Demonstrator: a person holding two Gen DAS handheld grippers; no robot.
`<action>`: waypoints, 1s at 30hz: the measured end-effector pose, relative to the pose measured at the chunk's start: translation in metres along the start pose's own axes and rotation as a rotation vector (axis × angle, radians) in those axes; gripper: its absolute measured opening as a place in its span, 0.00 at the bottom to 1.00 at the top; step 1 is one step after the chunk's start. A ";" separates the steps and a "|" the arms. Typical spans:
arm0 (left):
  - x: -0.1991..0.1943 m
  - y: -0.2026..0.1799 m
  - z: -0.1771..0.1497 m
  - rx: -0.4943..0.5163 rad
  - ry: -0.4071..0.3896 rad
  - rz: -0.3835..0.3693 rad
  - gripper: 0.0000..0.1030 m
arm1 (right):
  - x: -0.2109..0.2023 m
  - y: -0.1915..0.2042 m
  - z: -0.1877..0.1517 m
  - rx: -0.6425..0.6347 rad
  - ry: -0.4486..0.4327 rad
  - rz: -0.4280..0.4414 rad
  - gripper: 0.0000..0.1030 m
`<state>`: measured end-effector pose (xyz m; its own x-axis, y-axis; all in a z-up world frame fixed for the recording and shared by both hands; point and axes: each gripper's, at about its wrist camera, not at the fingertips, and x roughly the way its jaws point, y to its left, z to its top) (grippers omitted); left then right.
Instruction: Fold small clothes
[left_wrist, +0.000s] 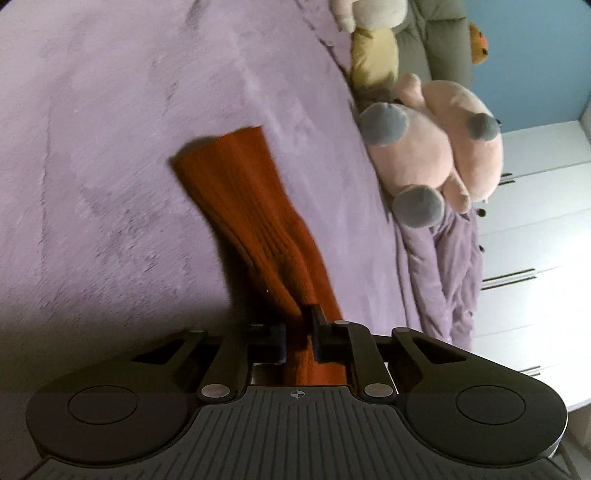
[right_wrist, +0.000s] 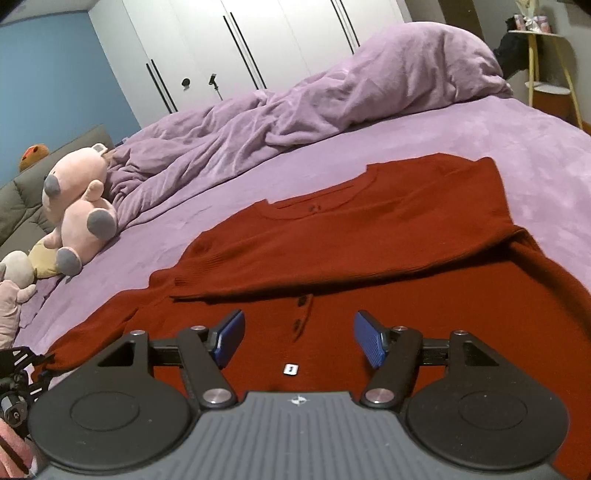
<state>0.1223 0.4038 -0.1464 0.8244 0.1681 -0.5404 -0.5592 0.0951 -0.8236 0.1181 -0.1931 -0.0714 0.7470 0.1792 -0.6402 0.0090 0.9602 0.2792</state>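
Observation:
A rust-red knit cardigan (right_wrist: 369, 251) lies spread on the purple bed, buttons up, with one sleeve folded across its chest. My right gripper (right_wrist: 299, 338) is open and empty, its blue pads (right_wrist: 231, 334) hovering just above the button placket near the hem. My left gripper (left_wrist: 300, 338) is shut on the cardigan's other sleeve (left_wrist: 255, 221) and holds it lifted above the bed, the cuff end hanging away from me. Part of the left gripper shows at the right wrist view's left edge (right_wrist: 14, 380).
The purple bedspread (left_wrist: 110, 147) covers the bed, with a rumpled purple duvet (right_wrist: 332, 99) at the back. A pink plush toy (right_wrist: 77, 206) and other plush toys (left_wrist: 373, 51) sit by the bed's edge. White wardrobes (right_wrist: 240, 48) stand behind.

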 end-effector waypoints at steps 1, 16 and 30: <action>-0.001 -0.005 0.000 0.009 -0.001 -0.006 0.11 | 0.000 0.000 0.000 0.007 0.005 0.005 0.64; -0.026 -0.215 -0.212 0.864 0.489 -0.482 0.28 | -0.013 -0.027 0.001 0.096 -0.016 0.024 0.64; 0.002 -0.132 -0.239 0.885 0.522 -0.087 0.35 | 0.056 -0.057 0.046 0.235 0.036 0.126 0.64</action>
<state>0.2182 0.1573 -0.0795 0.6824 -0.3006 -0.6663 -0.1852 0.8106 -0.5555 0.1899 -0.2475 -0.0901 0.7277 0.3061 -0.6138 0.0747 0.8542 0.5146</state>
